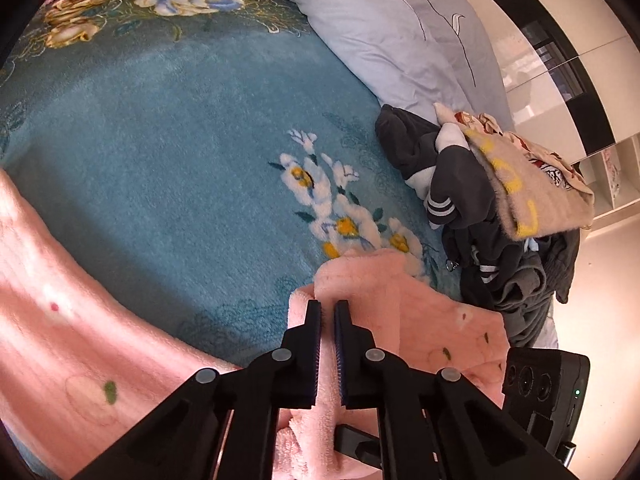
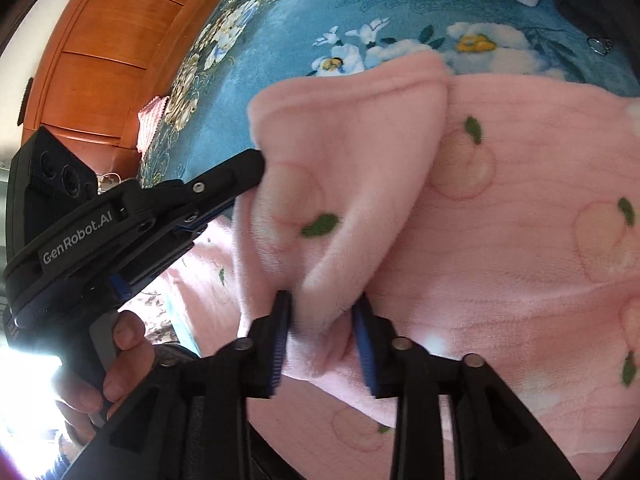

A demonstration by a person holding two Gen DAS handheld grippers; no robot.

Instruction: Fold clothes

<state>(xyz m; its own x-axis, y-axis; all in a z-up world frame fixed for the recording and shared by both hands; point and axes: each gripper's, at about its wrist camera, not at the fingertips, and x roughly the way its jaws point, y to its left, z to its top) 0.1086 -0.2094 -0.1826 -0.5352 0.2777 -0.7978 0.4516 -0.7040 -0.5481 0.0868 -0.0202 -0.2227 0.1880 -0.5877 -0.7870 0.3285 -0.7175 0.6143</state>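
While the pink fleece garment (image 1: 420, 312) with its peach print lies spread over the blue floral bed blanket (image 1: 180, 152), both tools are gripping it, so the step in hand looks like carrying a fold across. Starting at the left, the left hand-held gripper (image 1: 328, 308) has its fingers drawn nearly together on a doubled edge of the pink fleece, with more of the cloth trailing off to its left and below it. In the right wrist view that same tool enters from the left and bites the near corner of a lifted flap. Further right, the right hand-held gripper (image 2: 324, 312) pinches a bunched ridge of the flap between its blue pads (image 2: 366, 344); the rest of the garment lies flat to its right and ahead. Beyond the left hand-held gripper, up and to its right, sits a pile of dark clothes (image 1: 480, 208) with a beige one on top, apparently waiting. The next move probably calls for both tools to travel together, laying the flap down evenly over the flat part, then releasing only once the edges line up.
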